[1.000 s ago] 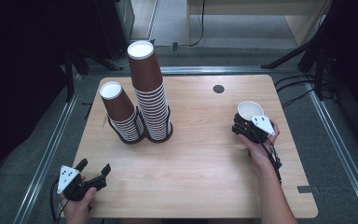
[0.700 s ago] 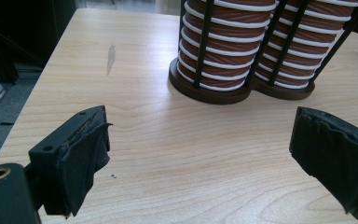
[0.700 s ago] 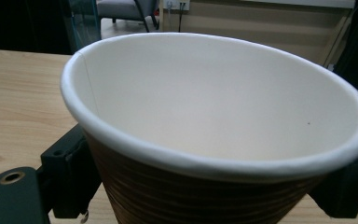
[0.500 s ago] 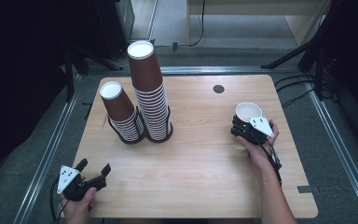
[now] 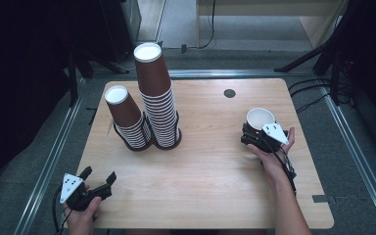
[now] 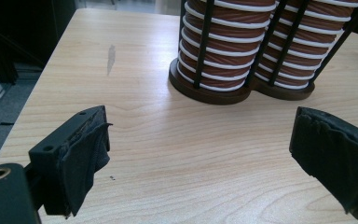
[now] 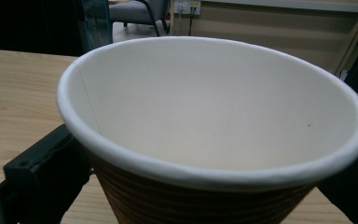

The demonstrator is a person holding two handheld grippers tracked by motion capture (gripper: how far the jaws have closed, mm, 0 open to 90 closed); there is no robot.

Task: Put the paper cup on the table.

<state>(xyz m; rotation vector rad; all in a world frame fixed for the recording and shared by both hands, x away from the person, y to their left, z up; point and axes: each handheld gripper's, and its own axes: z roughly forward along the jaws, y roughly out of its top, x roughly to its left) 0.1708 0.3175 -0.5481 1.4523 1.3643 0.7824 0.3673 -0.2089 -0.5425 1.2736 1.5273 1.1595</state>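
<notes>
Brown ribbed cup (image 5: 259,120), white inside

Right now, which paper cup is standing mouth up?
The single cup between the right gripper jaws; the cups in both stacks stand upside down.

The right gripper (image 5: 254,136) hides the paper cup's (image 5: 260,119) lower wall in the high view

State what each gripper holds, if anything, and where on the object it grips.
The right gripper clamps an upright paper cup by its ribbed brown side wall, below the rim. The left gripper holds nothing; its jaws stand open.
</notes>
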